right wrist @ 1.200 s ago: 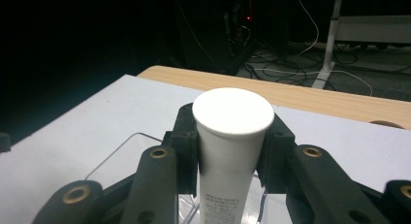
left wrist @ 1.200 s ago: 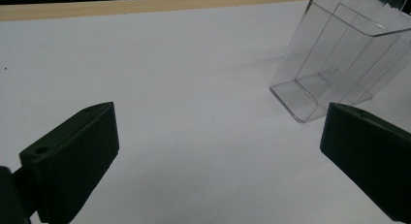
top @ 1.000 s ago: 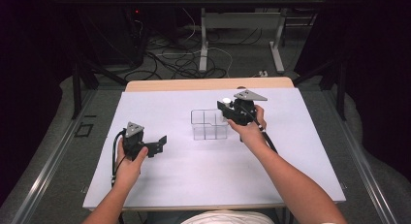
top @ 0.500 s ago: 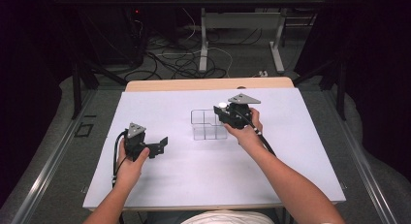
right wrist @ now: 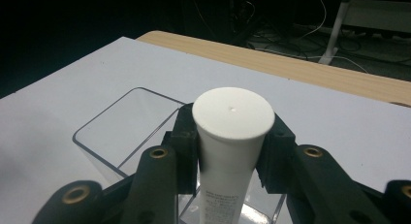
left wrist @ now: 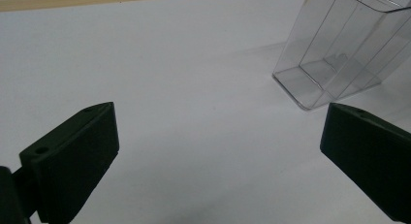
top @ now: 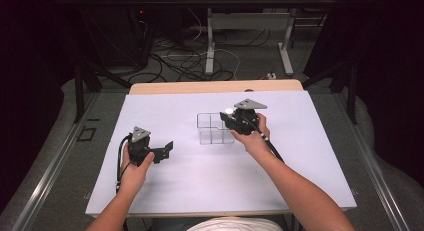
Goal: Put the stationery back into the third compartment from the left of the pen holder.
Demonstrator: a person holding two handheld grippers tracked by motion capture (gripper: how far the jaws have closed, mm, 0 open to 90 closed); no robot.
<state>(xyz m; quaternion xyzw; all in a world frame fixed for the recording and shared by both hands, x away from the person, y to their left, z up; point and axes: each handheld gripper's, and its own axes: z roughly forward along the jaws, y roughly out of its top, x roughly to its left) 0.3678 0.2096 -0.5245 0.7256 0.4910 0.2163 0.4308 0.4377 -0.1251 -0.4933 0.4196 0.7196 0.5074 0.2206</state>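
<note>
We have the right tool (right wrist: 231, 158) clamped on a white tube (right wrist: 231, 136), cap upward, poised directly above the clear divided bin (top: 215, 128). Placing step in hand. Next, we judge, lower it into the compartment below, then release. Left tool (left wrist: 218, 151) rests wide open and holding nothing, bin ahead on the counter (top: 200, 186).

Lit from overhead; white table top (top: 200, 191) bright, evenly exposed, surroundings beyond near black. Soft faint shadows under hands in high view. Slight barrel bend at edges. Left gripper view: bluish cast, black jaws close-up and blurred, clear organiser (left wrist: 339, 49) w/ mild glare. Right gripper view: white tube (right wrist: 232, 132) cap sharp, bkgd dim, grainy.
</note>
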